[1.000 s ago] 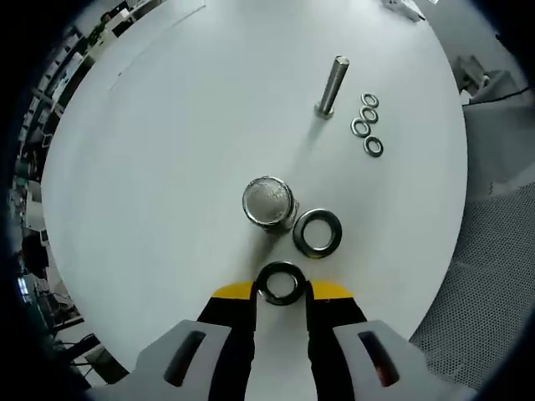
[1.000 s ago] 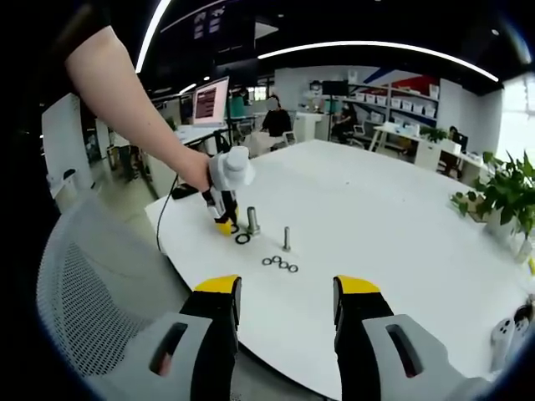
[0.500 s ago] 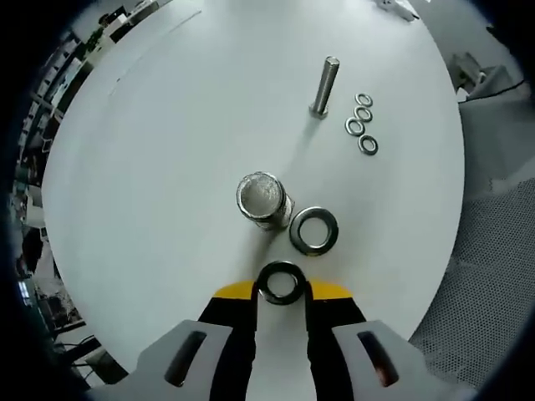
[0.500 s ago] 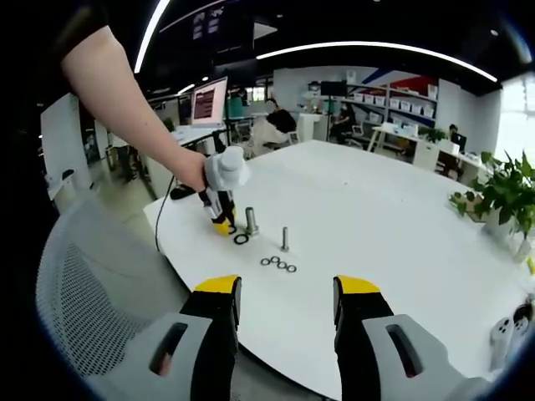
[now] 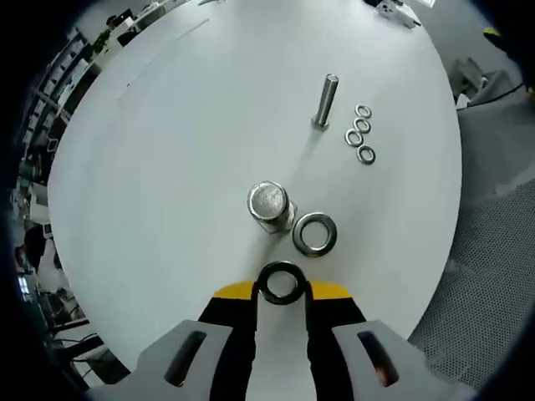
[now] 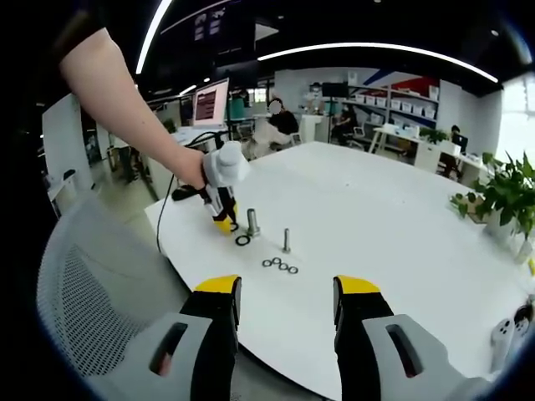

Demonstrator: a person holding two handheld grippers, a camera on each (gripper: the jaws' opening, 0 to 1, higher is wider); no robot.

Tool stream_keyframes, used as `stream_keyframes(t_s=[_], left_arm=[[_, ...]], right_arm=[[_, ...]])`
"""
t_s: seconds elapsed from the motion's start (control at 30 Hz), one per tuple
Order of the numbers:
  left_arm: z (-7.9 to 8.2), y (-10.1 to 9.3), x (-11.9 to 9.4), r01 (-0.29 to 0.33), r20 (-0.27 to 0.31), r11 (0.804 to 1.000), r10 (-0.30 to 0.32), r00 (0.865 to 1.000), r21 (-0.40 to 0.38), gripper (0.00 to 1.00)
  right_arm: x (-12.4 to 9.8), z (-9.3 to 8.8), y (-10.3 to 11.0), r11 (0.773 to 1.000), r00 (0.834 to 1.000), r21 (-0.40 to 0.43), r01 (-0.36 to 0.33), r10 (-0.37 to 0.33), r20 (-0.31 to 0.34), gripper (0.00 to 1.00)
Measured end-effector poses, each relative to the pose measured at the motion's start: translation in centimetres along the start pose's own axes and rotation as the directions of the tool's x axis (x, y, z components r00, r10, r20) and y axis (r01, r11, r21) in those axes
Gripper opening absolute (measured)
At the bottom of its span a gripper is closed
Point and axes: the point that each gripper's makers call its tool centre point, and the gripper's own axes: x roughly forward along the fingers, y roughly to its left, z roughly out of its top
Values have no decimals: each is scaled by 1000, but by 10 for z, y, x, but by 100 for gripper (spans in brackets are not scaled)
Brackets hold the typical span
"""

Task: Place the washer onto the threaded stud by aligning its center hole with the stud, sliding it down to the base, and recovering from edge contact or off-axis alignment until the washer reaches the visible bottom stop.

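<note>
My left gripper (image 5: 281, 288) is shut on a dark steel washer (image 5: 281, 282), held flat between its yellow tips above the white table (image 5: 167, 150). Just ahead of it stands the thick threaded stud (image 5: 269, 205), seen from its top end. A second large washer (image 5: 315, 234) lies flat on the table beside the stud's base. In the right gripper view the left gripper (image 6: 223, 219), held by a person's hand, hangs close to the left of the stud (image 6: 252, 221). My right gripper (image 6: 288, 302) stands open over the table's near edge, far from the stud.
A thin upright bolt (image 5: 324, 100) stands farther out, with several small washers (image 5: 360, 132) in a row beside it. The table edge curves close on the right, above a mesh chair (image 5: 485, 267). A potted plant (image 6: 501, 196) sits at the table's far right.
The left gripper's view has pulled back from the table a little, so the stud looks smaller. The washer stays in the left jaws. The right gripper has not moved.
</note>
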Motion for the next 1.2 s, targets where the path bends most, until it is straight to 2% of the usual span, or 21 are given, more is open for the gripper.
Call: stream_keyframes(t_s=[0.33,0.47,0.57,0.83,1.0,1.2], left_arm=[[3,-1,-14,-15,27,1000,15,1000,3,20],[12,-2,-27,-20,57,1000,19,998,11,20],[19,-4,-35,-33,68,998,29,997,60,20],[28,-13,-48,-20,78,992,11,997,121,20],[37,-13,-55,-29,98,989,15,995,143,20],[50,-8,-57,-33,93,984,17,996,176,20]], right_arm=[[0,1,1,1000,1000,-4,-5,5,7,46],[0,0,2,1000,1000,-11,-9,9,1,46],[0,2,3,1000,1000,-12,-12,12,5,46],[0,2,3,1000,1000,-13,-16,16,9,46],[0,3,4,1000,1000,-17,-19,19,9,46],[0,2,5,1000,1000,-19,-21,22,6,46]])
